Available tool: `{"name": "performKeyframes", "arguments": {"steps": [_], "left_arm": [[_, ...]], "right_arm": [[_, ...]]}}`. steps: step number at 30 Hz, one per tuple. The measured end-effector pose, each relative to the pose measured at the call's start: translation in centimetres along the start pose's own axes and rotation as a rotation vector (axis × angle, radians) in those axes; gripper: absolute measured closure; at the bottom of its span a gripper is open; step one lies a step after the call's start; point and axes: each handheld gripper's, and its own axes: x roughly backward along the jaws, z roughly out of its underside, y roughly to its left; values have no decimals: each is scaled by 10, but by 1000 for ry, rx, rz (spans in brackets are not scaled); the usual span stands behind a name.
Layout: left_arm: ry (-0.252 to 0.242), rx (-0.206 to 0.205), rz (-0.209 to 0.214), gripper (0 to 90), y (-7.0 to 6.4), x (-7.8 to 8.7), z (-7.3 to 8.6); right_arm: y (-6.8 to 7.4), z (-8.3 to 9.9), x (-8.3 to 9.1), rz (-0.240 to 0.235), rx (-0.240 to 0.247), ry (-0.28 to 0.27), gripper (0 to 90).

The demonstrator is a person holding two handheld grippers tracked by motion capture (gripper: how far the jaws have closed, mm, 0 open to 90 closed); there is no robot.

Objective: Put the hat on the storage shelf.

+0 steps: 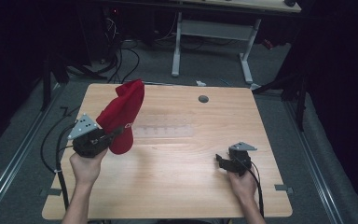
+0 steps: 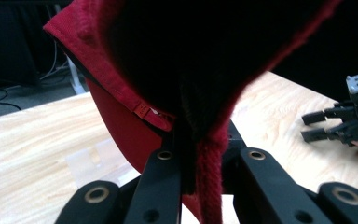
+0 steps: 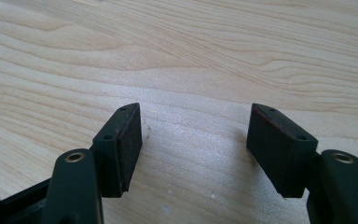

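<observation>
The left gripper [image 1: 114,134] is clamping the red cap [image 1: 123,114] by its edge and lifting it above the tabletop's [image 1: 177,186] left edge, probably to free it for moving. The right gripper [image 1: 220,161] is resting near the right edge, its 2 jaws apart.

Dark lab: wooden table [image 1: 168,186], floor cables [image 1: 121,60], black curtains [image 1: 340,93].
</observation>
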Motion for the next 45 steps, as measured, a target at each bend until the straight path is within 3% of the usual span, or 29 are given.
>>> {"name": "performKeyframes", "arguments": {"steps": [10,18,24,34,45], "left_arm": [[-21,-17,-34,832,14,-18,-11],[-51,-13,-55,833,34,-35,-22],[-40,-30,-70,833,42,-49,-19],[-50,-19,-62,832,58,-65,-14],[-67,-29,-53,832,66,-64,-10]], "right_arm": [[0,0,0,-1,3,-1,351],[0,0,0,-2,2,0,350],[0,0,0,-2,3,0,347],[0,0,0,-2,4,0,346],[0,0,0,-2,4,-1,347]]}}
